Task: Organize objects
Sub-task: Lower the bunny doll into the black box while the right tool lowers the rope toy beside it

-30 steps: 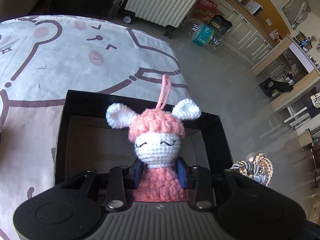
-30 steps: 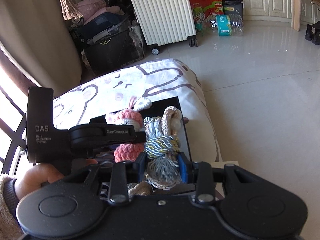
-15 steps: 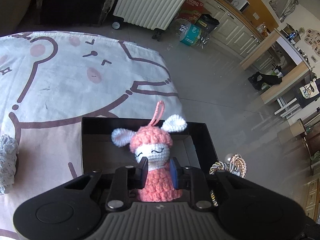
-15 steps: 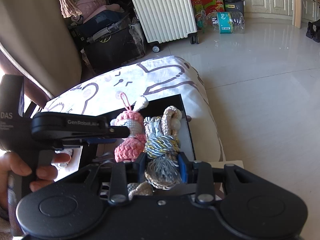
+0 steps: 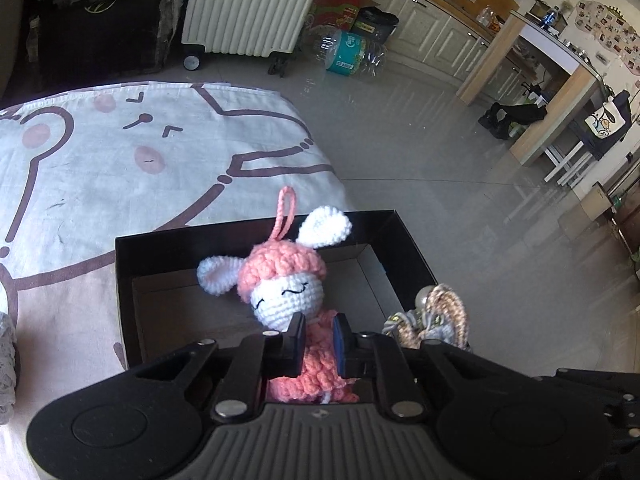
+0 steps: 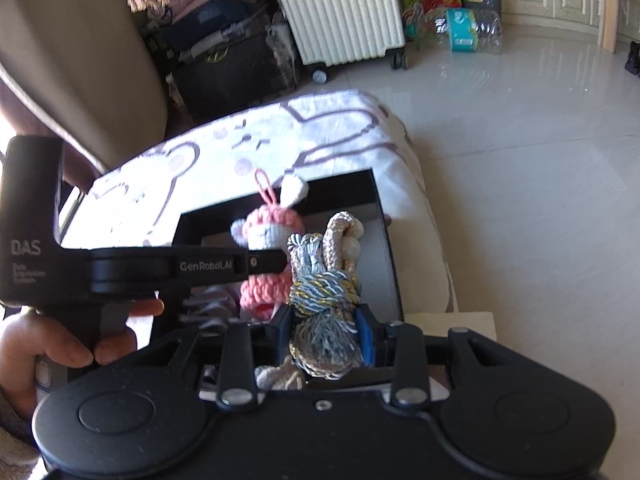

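Observation:
My left gripper (image 5: 318, 338) is shut on a pink and white crochet bunny (image 5: 286, 288), holding it by its pink body above the open black box (image 5: 256, 228). The bunny leans left, its hanging loop pointing up. My right gripper (image 6: 324, 330) is shut on a grey and beige rope tassel (image 6: 324, 280) and holds it just right of the bunny (image 6: 268, 232), over the box (image 6: 348, 188). The tassel also shows at the right in the left wrist view (image 5: 434, 320). The left gripper's body (image 6: 120, 268) crosses the right wrist view.
The box lies on a white cloth with a bear drawing (image 5: 120, 152), near its right edge. Tiled floor (image 5: 440, 168) lies beyond. A white ribbed suitcase (image 5: 248, 4) and a water bottle pack (image 5: 348, 50) stand far back. A grey knitted thing (image 5: 6, 344) lies at the left.
The left gripper's jaws have closed tighter on the bunny and it has tilted left and lifted slightly. The right gripper has kept its hold on the tassel and moved closer over the box.

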`<state>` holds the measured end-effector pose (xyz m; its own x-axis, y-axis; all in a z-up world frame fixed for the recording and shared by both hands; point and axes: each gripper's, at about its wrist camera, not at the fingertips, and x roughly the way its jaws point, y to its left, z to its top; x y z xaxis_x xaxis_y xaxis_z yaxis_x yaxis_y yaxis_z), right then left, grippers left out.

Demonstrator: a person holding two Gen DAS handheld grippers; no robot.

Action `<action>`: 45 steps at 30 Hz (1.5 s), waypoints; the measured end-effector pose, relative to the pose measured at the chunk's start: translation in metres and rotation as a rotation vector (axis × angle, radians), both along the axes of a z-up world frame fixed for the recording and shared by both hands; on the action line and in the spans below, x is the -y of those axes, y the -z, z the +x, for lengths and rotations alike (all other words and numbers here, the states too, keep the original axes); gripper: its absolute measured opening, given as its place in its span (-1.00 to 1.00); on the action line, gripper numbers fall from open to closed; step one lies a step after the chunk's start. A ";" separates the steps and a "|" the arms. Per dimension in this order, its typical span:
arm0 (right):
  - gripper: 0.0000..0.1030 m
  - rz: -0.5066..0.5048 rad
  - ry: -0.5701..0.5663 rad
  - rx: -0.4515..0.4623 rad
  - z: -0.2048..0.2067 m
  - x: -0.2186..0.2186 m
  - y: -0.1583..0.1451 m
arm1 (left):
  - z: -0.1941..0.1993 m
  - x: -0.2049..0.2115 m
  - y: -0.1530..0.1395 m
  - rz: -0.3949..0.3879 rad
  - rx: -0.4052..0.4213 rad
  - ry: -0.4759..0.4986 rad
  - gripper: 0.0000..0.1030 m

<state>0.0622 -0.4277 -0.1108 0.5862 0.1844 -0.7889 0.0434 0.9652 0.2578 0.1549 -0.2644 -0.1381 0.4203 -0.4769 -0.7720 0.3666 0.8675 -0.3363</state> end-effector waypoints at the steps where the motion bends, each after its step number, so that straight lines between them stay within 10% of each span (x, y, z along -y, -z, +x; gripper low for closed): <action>1: -0.32 -0.006 -0.005 -0.014 0.002 -0.001 0.002 | 0.002 -0.001 0.000 -0.006 -0.014 -0.007 -0.68; 24: -0.29 -0.065 -0.038 -0.168 0.023 -0.014 0.033 | 0.002 -0.043 -0.030 -0.037 -0.102 -0.022 -0.67; 45: -0.15 -0.069 0.038 -0.033 0.003 -0.013 -0.024 | -0.017 -0.044 -0.051 0.051 -0.057 0.023 -0.53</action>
